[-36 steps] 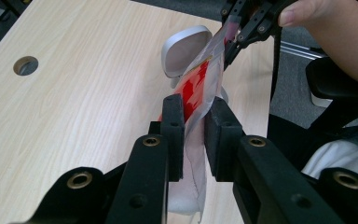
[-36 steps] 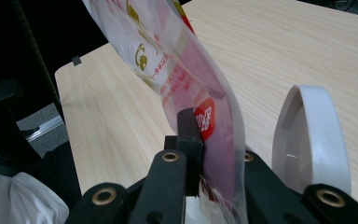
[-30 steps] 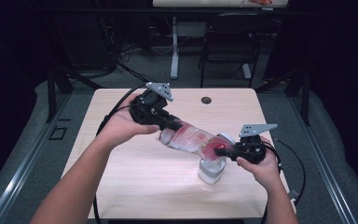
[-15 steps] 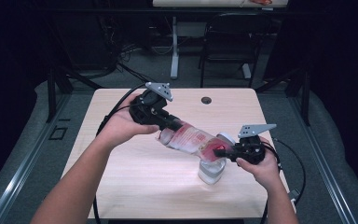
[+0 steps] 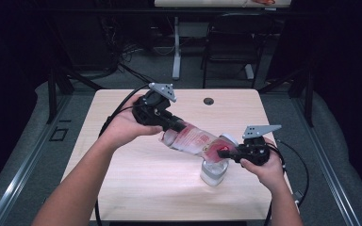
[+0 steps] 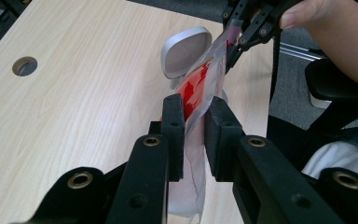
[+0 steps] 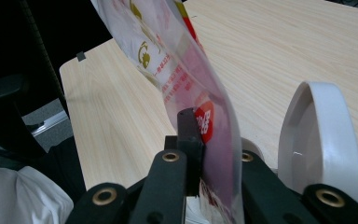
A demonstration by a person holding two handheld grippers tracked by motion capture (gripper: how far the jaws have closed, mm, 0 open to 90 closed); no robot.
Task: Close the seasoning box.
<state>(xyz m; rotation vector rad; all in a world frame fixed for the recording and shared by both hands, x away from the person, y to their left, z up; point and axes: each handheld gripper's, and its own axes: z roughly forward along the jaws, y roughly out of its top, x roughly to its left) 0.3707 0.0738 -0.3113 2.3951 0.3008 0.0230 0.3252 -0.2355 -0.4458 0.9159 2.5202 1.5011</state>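
While both ends pinched, pouch (image 5: 193,140) hangs tilted above white container (image 5: 214,172) on worktop (image 5: 136,179): left hand-held gripper (image 5: 168,125) lifts base, right hand-held gripper (image 5: 225,151) steadies mouth, likely for pouring.

Clear pouch (image 5: 193,139) with red-and-gold print (white lettering), white container (image 5: 213,172), pale wood-grain table (image 5: 136,179)

Worktop (image 5: 136,179) bare wood in front and left, free to pass; pouch (image 5: 193,139) stretched between both tools bars the middle; white lidded container (image 5: 213,172) stands right under its right end; cable hole (image 5: 209,100) far side
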